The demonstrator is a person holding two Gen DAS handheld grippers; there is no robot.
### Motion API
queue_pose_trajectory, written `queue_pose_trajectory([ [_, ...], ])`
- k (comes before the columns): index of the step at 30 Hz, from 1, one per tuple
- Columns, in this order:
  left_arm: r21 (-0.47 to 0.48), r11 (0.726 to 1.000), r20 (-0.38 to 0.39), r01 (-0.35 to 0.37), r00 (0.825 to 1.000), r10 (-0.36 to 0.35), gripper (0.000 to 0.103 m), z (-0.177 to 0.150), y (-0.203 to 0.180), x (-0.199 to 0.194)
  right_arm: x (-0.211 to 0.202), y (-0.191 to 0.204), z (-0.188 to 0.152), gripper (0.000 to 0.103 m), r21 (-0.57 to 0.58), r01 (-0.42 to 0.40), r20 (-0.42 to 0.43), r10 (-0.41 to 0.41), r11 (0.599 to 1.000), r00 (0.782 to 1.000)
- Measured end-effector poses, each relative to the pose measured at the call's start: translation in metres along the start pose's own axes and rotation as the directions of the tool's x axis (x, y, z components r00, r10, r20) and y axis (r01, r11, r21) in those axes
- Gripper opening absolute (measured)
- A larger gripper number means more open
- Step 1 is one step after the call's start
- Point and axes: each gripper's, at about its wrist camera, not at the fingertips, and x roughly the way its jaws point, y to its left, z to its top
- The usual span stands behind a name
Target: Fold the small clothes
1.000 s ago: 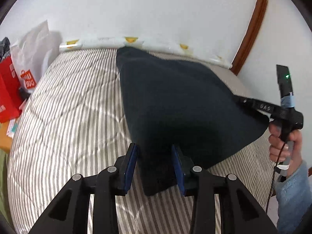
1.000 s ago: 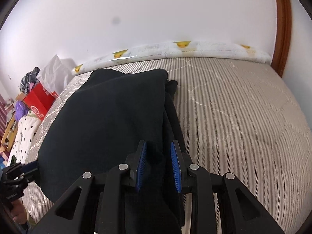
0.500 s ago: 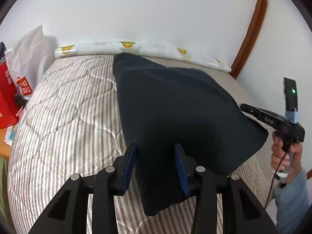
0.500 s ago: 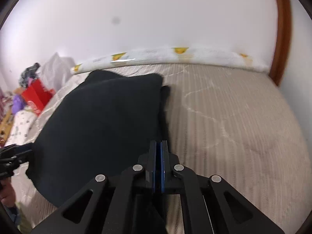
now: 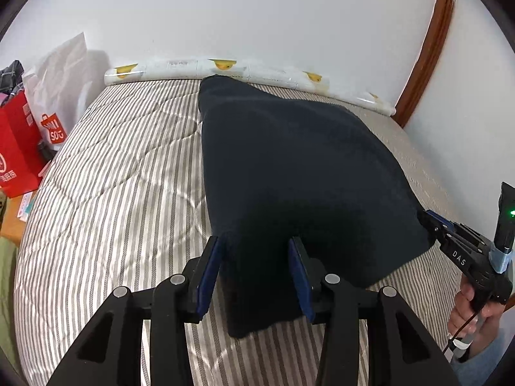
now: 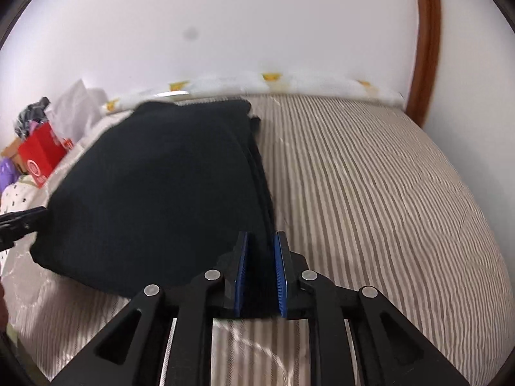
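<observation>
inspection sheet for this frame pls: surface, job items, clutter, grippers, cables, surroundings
Surface: striped quilted mattress, duck-print roll along its far edge.
Job's things: one dark garment, folded, lying on the mattress; layered edge on its right side in the right wrist view.
Clutter: red shopping bag and white plastic bag beside the bed, left.
Grippers: left gripper has the garment's near edge between its fingers, gap showing at the left pad; right gripper jaws opening, garment edge between them.
Cables: thin black cable hanging below the person's hand.
Surroundings: white wall, brown wooden trim.
</observation>
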Motion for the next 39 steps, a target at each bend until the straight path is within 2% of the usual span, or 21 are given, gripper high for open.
queue_pose_trajectory([
  [5,-0.012,1.000,0.007,0.011,1.000,-0.011,0.040,-0.009,-0.005,-0.021,-0.025,-0.004,-0.001,0.015,0.045,0.027,-0.019,-0.027,0.999,0.999],
  [8,-0.021,1.000,0.034,0.004,0.999,-0.003,0.040,-0.014,-0.007,-0.042,-0.050,-0.006,-0.001,0.021,0.081,0.042,-0.017,-0.040,0.996,0.999],
  [10,-0.027,1.000,0.057,-0.006,0.998,0.007,0.041,-0.017,-0.009,-0.060,-0.070,-0.006,-0.002,0.031,0.099,0.035,-0.006,-0.035,0.994,0.999],
  [12,-0.038,0.999,0.081,-0.014,0.997,0.017,0.043,-0.021,-0.011,-0.080,-0.092,-0.003,-0.004,0.052,0.111,0.032,0.013,-0.034,0.993,0.999],
  [13,-0.043,0.999,0.089,-0.017,0.996,0.021,0.045,-0.023,-0.012,-0.090,-0.104,-0.001,-0.006,0.055,0.113,0.030,0.026,-0.033,0.993,0.999],
  [15,-0.044,0.999,0.109,-0.022,0.994,0.027,0.058,-0.028,-0.017,-0.109,-0.127,0.005,-0.009,0.064,0.106,0.026,0.045,-0.031,0.994,0.999],
  [19,-0.040,0.999,0.161,-0.033,0.986,0.039,0.064,-0.040,-0.025,-0.148,-0.159,0.014,-0.014,0.069,0.099,0.038,0.065,-0.044,0.994,0.997],
  [23,-0.038,0.999,0.190,-0.025,0.981,0.032,0.069,-0.053,-0.028,-0.182,-0.190,0.020,-0.022,0.070,0.102,0.008,0.097,-0.017,0.995,0.995],
  [26,-0.031,0.999,0.219,-0.031,0.975,0.037,0.073,-0.062,-0.030,-0.205,-0.213,0.029,-0.028,0.091,0.082,0.025,0.117,-0.034,0.996,0.993],
  [27,-0.029,0.999,0.222,-0.027,0.974,0.033,0.075,-0.064,-0.030,-0.211,-0.219,0.032,-0.030,0.095,0.068,0.036,0.128,-0.044,0.997,0.991],
  [32,-0.037,0.998,0.256,-0.042,0.965,0.050,0.075,-0.074,-0.028,-0.225,-0.240,0.038,-0.037,0.099,0.048,0.068,0.140,-0.074,0.997,0.987],
  [39,-0.038,0.998,0.255,-0.046,0.965,0.054,0.075,-0.080,-0.028,-0.228,-0.256,0.037,-0.042,0.100,0.053,0.075,0.155,-0.083,0.996,0.984],
])
